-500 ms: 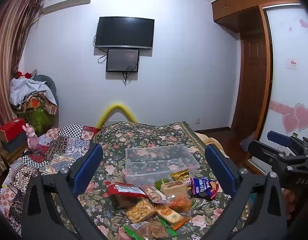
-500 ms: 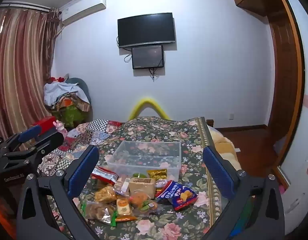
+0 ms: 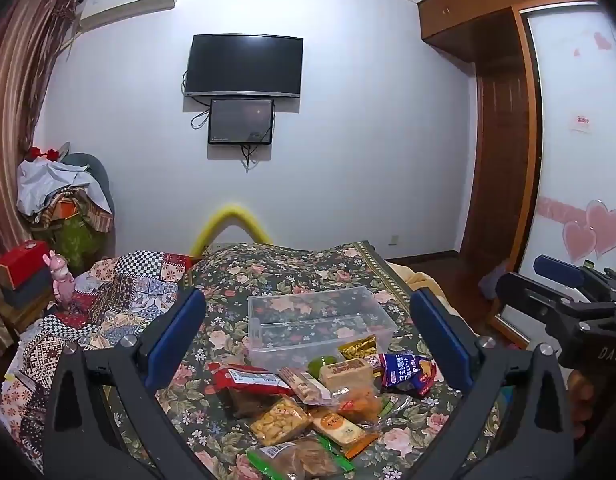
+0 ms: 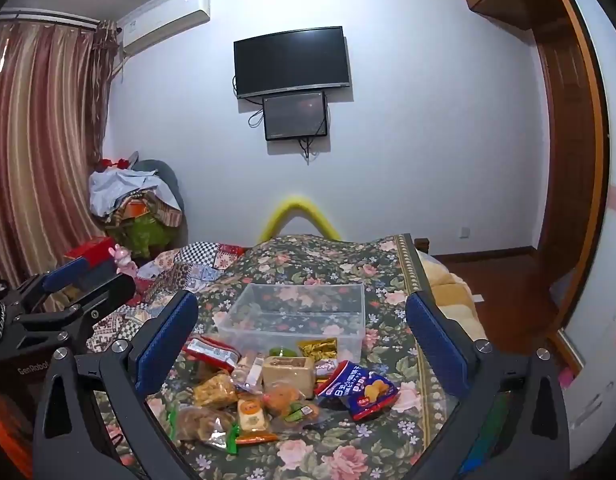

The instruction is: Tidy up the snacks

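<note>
Apparently nothing has shifted in the last half second — both the left gripper [image 3: 308, 340] and right gripper [image 4: 301, 336] hang with fingers wide apart and empty over the heap of wrapped snack packets [image 3: 316, 404] beside the empty clear plastic rectangular bin [image 3: 320, 320] on the floral-covered bed [image 3: 267, 268] — sorting not begun.

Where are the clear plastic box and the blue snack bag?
Clear plastic box [image 3: 267, 312], left wrist view, on its left wall.
Blue snack bag [image 4: 358, 392], right wrist view, middle of its printed front.
</note>
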Tool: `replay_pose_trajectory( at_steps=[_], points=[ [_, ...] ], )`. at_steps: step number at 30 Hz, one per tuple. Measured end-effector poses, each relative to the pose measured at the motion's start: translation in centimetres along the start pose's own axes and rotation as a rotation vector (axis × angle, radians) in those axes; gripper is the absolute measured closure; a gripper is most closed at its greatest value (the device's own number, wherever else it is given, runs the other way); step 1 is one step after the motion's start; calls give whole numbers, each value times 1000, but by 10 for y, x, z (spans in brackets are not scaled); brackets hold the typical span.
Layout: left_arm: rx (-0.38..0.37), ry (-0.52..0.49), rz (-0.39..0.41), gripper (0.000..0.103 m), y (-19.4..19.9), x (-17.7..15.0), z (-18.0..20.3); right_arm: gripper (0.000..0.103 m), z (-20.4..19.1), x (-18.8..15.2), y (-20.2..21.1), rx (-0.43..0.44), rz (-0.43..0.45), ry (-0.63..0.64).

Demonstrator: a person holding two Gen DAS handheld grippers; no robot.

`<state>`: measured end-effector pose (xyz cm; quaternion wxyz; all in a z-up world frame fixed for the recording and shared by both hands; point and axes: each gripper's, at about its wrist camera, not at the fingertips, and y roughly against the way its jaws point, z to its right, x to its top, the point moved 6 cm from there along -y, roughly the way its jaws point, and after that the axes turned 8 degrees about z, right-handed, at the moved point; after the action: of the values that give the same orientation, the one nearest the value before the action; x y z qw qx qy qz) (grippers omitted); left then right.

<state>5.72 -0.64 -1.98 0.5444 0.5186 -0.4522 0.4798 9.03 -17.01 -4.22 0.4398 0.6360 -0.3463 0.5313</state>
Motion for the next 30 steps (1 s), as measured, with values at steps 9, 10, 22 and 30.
replay_pose_trajectory(
  at_steps=[9, 10, 22, 30],
  points=[
    [-4, 1, 2, 0, 1, 1, 2, 0, -2, 6, 6, 3, 10, -3],
    [-4, 1, 3, 0, 1, 2, 2, 0, -2, 7, 6, 4, 10, -4],
    [-5, 0, 5, 0, 2, 5, 1, 0, 0, 8, 6, 3, 13, -9],
    [-7, 1, 6, 0, 2, 4, 2, 0, 0, 7, 6, 5, 14, -10]
  ],
)
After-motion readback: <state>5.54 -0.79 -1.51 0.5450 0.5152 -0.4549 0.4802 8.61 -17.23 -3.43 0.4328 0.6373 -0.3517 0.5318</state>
